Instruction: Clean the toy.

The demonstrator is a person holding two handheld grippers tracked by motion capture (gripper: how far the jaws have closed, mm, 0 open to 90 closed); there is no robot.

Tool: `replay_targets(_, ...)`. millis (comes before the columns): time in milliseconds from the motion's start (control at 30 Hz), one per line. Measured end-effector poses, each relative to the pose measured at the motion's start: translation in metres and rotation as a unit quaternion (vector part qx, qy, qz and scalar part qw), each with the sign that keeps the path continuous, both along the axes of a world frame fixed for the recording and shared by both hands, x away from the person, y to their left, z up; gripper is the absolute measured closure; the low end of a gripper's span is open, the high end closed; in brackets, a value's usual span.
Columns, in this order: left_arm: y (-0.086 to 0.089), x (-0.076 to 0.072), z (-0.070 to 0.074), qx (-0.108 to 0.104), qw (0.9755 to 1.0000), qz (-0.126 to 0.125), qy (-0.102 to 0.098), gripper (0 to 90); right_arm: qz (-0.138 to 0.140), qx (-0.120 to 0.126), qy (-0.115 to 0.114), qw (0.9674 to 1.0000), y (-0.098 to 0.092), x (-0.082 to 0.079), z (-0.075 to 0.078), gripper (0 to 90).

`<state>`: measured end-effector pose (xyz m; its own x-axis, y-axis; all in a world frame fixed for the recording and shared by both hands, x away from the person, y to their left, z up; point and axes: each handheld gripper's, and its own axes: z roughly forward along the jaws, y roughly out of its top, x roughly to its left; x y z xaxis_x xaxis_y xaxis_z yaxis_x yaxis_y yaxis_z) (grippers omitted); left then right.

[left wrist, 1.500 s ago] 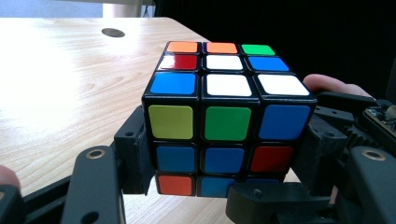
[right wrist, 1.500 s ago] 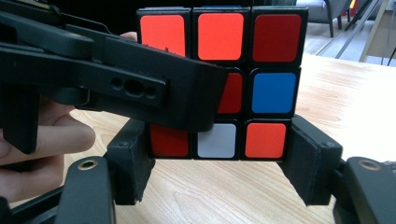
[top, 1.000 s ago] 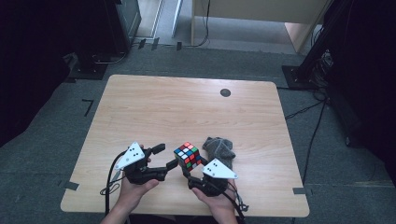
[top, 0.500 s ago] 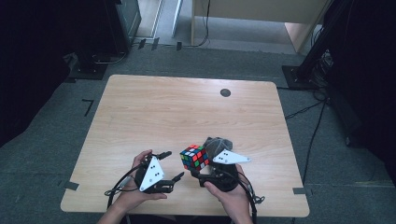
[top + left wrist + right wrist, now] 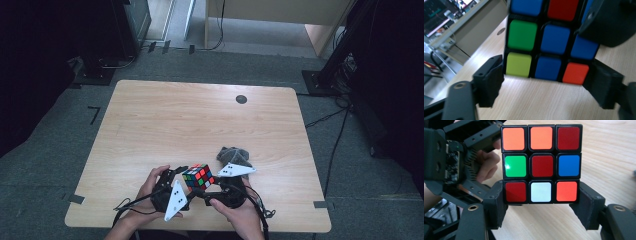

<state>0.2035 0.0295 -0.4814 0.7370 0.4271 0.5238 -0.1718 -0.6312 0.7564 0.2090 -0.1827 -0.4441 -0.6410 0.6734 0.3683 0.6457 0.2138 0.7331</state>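
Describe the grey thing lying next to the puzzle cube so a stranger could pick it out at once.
Start at the wooden table and go to its near edge, where two hands hold black grippers around a colourful cube. Just beyond and right of the cube lies a crumpled grey cloth, the soft, shapeless thing there.

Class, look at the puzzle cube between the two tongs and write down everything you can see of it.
The puzzle cube is a three-by-three block of glossy coloured squares set in black plastic, its colours scrambled. One face shows orange, dark red, green, blue and white squares; another shows mostly blue with green, yellow-green, red and orange. It sits held above the near part of the wooden table, not resting on it. The right tongs clamp its bottom row from both sides. The left tongs straddle another row, pads at its edges.
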Motion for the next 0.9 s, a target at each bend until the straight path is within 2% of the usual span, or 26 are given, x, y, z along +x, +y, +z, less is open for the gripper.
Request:
replay_targets(67,0.000,-0.001,0.000,-0.004,1.0000,-0.003,-0.002,31.2,0.002,-0.002,0.000,1.0000,0.001,0.000,-0.001,34.5)
replay_targets(200,0.001,-0.002,0.000,-0.011,0.9999,-0.008,-0.005,33.0,0.001,0.009,0.005,0.9999,0.000,0.000,-0.002,34.2)
replay_targets(233,0.001,-0.002,0.000,-0.006,0.9999,-0.007,-0.007,33.1,0.001,0.027,0.005,0.9996,-0.004,0.001,-0.002,31.3)
replay_targets(300,0.002,-0.001,-0.001,-0.003,1.0000,0.002,-0.006,33.2,-0.004,0.045,0.002,0.9990,-0.009,0.002,0.001,25.8)
replay_targets(367,0.006,0.003,-0.001,-0.016,0.9998,0.008,0.012,33.3,-0.006,0.068,-0.003,0.9977,-0.017,0.003,0.006,21.3)
replay_targets(400,0.009,0.005,0.000,-0.026,0.9993,0.012,0.023,33.2,-0.010,0.073,-0.014,0.9972,-0.022,0.002,0.010,19.7)
replay_targets(467,0.015,0.010,0.003,-0.051,0.9973,0.016,0.051,33.2,-0.028,0.068,-0.044,0.9964,-0.033,0.002,0.017,17.4)
replay_targets(533,0.022,0.015,0.007,-0.076,0.9937,0.021,0.080,33.3,-0.057,0.057,-0.070,0.9943,-0.045,0.002,0.021,17.1)
replay_targets(633,0.030,0.022,0.011,-0.110,0.9862,0.021,0.122,33.3,-0.102,0.027,-0.097,0.9897,-0.062,0.004,0.020,19.2)
replay_targets(667,0.030,0.022,0.011,-0.110,0.9862,0.021,0.122,33.2,-0.102,0.027,-0.097,0.9897,-0.062,0.004,0.020,19.2)
replay_targets(700,0.035,0.026,0.013,-0.135,0.9797,0.020,0.147,33.2,-0.124,0.007,-0.101,0.9871,-0.070,0.007,0.014,22.9)
replay_targets(800,0.043,0.031,0.016,-0.162,0.9713,0.021,0.173,33.2,-0.151,-0.015,-0.107,0.9827,-0.077,0.011,0.002,26.4)
replay_targets(900,0.049,0.035,0.017,-0.185,0.9634,0.020,0.193,33.2,-0.158,-0.038,-0.111,0.9804,-0.078,0.015,-0.012,26.9)
